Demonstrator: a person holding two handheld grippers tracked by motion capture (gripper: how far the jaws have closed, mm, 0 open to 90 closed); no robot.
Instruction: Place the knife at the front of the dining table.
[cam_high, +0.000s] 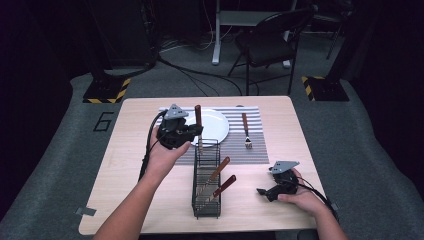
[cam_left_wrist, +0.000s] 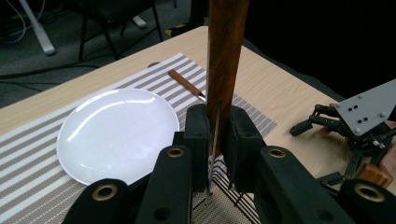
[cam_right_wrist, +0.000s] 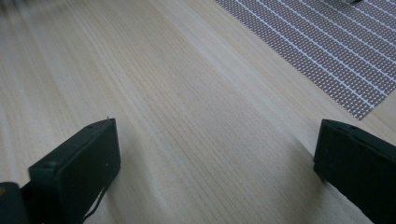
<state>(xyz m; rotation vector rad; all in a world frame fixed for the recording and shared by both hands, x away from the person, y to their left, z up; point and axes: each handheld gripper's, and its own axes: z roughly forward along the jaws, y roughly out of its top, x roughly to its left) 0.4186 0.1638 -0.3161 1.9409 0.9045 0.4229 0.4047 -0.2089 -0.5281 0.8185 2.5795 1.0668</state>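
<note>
My left gripper (cam_high: 197, 131) (cam_left_wrist: 215, 140) is shut on a wood-handled utensil (cam_high: 198, 115) (cam_left_wrist: 226, 56), held upright with its handle up. The thin metal part sits edge-on between the jaws, just above the far end of a black wire caddy (cam_high: 206, 200). Two more wood-handled utensils (cam_high: 218, 170) (cam_high: 225, 186) lean in the caddy. My right gripper (cam_high: 265, 192) (cam_right_wrist: 217, 158) rests low at the table's near right, open, with bare wood between its jaws.
A white plate (cam_high: 212, 125) (cam_left_wrist: 116, 130) lies on a grey striped placemat (cam_high: 250, 150) (cam_left_wrist: 28, 177) (cam_right_wrist: 327, 42), with a wood-handled fork (cam_high: 246, 131) (cam_left_wrist: 187, 83) to its right. A chair (cam_high: 270, 40) stands beyond the table.
</note>
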